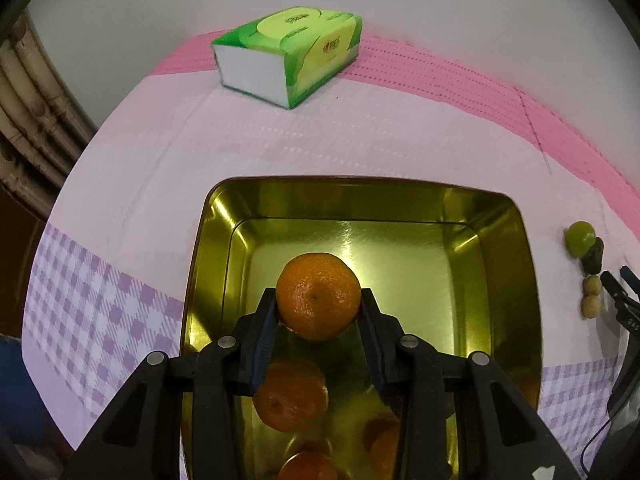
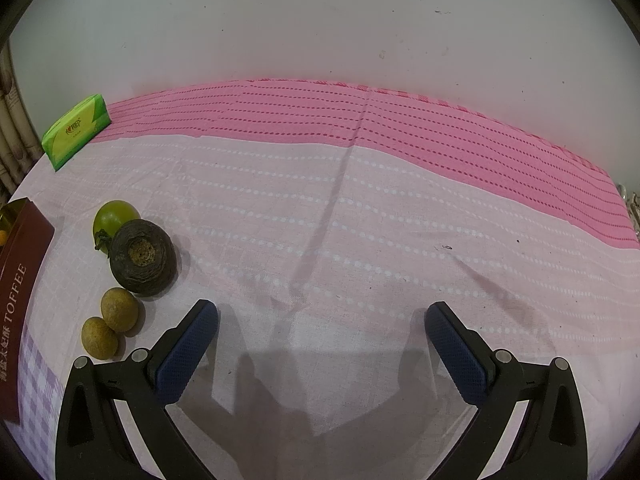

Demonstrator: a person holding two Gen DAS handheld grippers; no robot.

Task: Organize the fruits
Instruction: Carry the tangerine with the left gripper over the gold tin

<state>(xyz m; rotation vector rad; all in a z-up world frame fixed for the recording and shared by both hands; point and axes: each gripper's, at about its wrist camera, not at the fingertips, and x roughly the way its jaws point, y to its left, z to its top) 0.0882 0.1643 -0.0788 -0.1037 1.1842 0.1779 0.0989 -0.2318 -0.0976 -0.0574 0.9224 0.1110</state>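
Observation:
My left gripper [image 1: 319, 300] is shut on an orange tangerine [image 1: 319, 295] and holds it above the inside of a gold tin box [image 1: 504, 280]. Several other tangerines [image 1: 291, 396] lie in the tin below the fingers. My right gripper [image 2: 321, 314] is open and empty above the cloth. To its left lie a green round fruit [image 2: 114, 216], a dark wrinkled fruit [image 2: 143, 256] and two small tan fruits [image 2: 119, 309]. The same fruits show in the left wrist view at the right of the tin, the green one [image 1: 579, 238] farthest.
A green tissue pack [image 1: 288, 54] lies at the back of the table, also in the right wrist view [image 2: 76, 130]. The tin's maroon outer wall [image 2: 18, 280] reads TOFFEE. A pink and lilac cloth [image 2: 360, 220] covers the table against a white wall.

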